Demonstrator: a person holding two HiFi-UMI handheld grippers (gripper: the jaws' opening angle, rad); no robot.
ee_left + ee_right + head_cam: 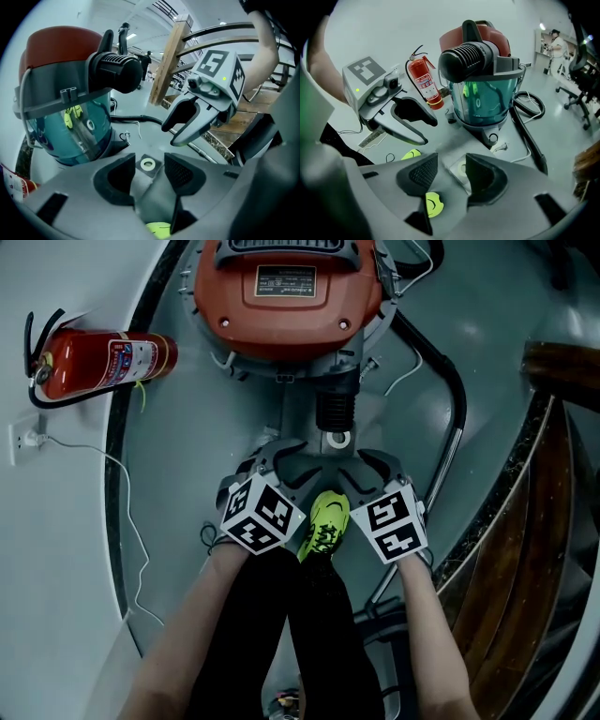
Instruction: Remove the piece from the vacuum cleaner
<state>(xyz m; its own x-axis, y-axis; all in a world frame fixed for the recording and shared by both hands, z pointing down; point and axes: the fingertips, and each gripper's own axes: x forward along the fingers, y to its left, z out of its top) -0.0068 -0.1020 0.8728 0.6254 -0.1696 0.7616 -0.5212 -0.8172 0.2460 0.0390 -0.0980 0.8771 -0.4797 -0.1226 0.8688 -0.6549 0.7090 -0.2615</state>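
Observation:
The vacuum cleaner (pixel 286 296) has a red top and a clear teal canister (pixel 487 93), with a black ribbed inlet (pixel 335 409) facing me. A small grey square piece with a white ring (pixel 337 440) lies on the floor just in front of the inlet. My left gripper (pixel 284 462) and right gripper (pixel 373 465) point down at it from either side. In the left gripper view the piece (pixel 148 164) shows in the gap of the left gripper (pixel 149 176), untouched by the pads. The right gripper (pixel 452 176) also frames the piece (pixel 461 169) without touching it. Both stand open.
A red fire extinguisher (pixel 94 362) lies at the left by a white cable (pixel 122 521). A black hose (pixel 450 399) curves along the right, beside a wooden stair edge (pixel 553 474). A person's yellow-green shoe (pixel 325 521) sits between the grippers. Office chairs (pixel 576 89) stand at the far right.

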